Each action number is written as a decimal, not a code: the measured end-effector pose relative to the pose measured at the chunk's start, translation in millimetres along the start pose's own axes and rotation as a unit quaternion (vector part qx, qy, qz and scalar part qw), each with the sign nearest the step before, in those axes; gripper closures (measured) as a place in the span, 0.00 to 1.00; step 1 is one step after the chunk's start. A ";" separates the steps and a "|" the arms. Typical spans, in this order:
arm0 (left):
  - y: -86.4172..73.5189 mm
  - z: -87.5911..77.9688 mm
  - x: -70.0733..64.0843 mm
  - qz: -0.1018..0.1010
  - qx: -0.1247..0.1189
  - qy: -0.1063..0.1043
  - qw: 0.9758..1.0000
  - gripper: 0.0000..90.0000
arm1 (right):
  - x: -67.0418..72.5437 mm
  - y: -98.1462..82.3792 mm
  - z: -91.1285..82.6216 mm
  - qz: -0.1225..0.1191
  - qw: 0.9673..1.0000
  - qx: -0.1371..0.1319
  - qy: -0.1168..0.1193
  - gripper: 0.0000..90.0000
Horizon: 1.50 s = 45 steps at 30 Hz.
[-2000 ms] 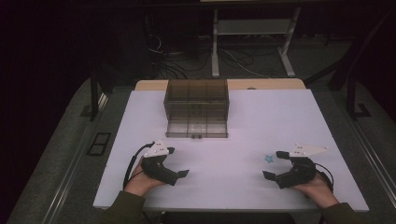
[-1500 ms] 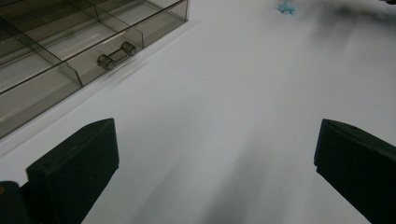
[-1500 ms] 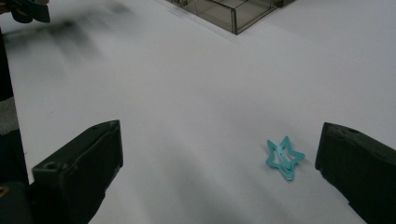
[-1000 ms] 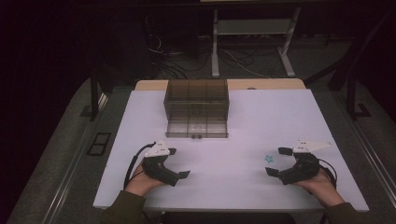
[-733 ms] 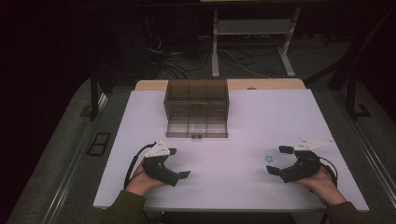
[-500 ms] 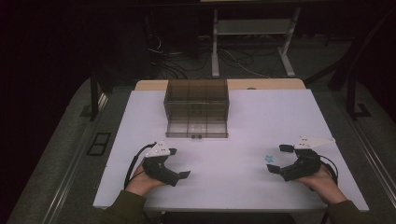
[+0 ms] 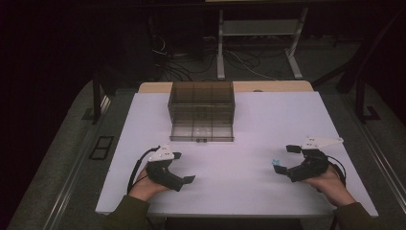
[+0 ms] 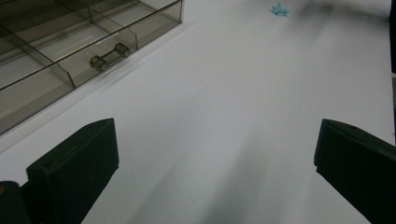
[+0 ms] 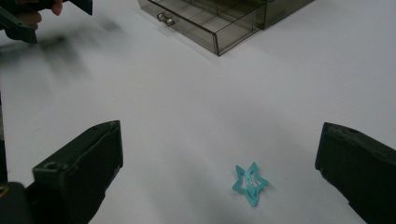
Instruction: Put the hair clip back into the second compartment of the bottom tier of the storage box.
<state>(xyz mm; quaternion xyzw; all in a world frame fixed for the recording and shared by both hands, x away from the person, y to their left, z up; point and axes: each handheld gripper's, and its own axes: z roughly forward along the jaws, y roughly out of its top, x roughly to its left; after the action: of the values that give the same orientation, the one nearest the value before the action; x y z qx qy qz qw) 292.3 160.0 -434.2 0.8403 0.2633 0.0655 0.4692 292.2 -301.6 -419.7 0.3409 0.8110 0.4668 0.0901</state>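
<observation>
Table [image 7: 249, 124] first — smoky drawer box [image 7: 201, 111] sits far back, well apart. Right gripper [image 9: 219, 186], jaws spread wide, has the little teal star clip [image 9: 250, 183] lying flat between them. Left gripper [image 8: 215, 177] gapes too, holding nothing, much farther off.

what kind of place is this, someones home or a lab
Most likely a lab or recording workspace, not a home: a bare white table holding just a clear drawer box and a small blue star clip, with loose cables and metal stand legs on the dark floor behind.
</observation>
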 end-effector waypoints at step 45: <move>-0.5 -0.9 1.1 -0.002 -0.003 -0.006 1.000 0.00 | -27.0 11.8 2.4 0.016 1.000 0.014 -0.008 0.05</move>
<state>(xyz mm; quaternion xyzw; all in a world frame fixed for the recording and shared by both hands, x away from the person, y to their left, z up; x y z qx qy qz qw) 292.7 161.4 -434.3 0.8387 0.2617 0.0600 0.4737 319.2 -313.2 -416.0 0.3584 0.8112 0.4543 0.0844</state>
